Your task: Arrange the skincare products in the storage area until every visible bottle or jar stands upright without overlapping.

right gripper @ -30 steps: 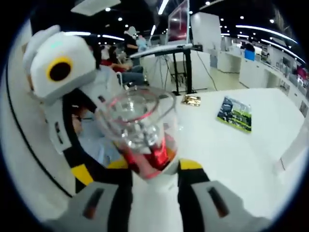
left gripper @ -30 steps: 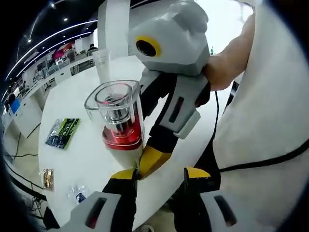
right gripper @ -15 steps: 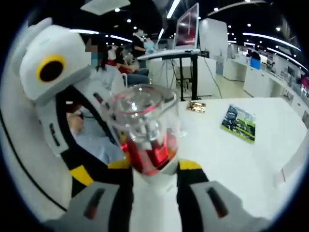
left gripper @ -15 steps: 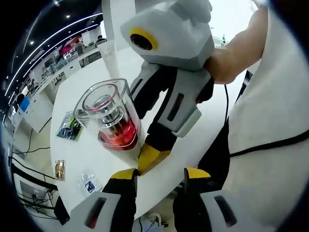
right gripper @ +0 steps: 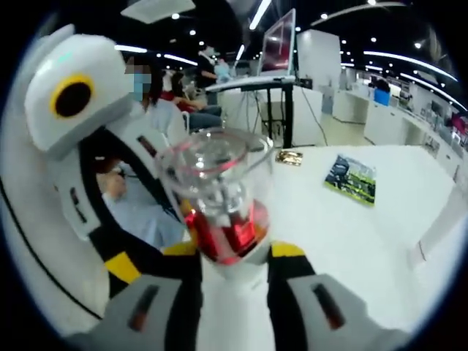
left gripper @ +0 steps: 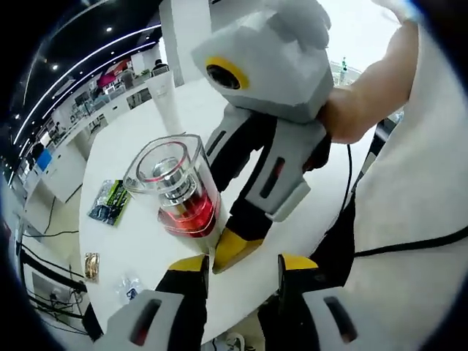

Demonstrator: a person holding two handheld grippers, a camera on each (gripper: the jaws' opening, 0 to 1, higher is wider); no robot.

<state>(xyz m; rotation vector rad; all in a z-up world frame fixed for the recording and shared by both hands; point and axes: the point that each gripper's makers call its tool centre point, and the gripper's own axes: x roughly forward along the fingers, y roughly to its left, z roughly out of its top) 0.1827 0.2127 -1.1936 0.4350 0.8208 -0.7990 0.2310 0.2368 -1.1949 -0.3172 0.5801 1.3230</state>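
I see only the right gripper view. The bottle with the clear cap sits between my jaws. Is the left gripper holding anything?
Observer: No. The left gripper has its jaws apart, with nothing between them.
Operator: Is there anything on the table that I miss?
Observer: A small clear packet lies on the white table, beside the gold sachet.
Operator: What holds my gripper?
Observer: A bare hand holds the right gripper, which clamps the skincare bottle.
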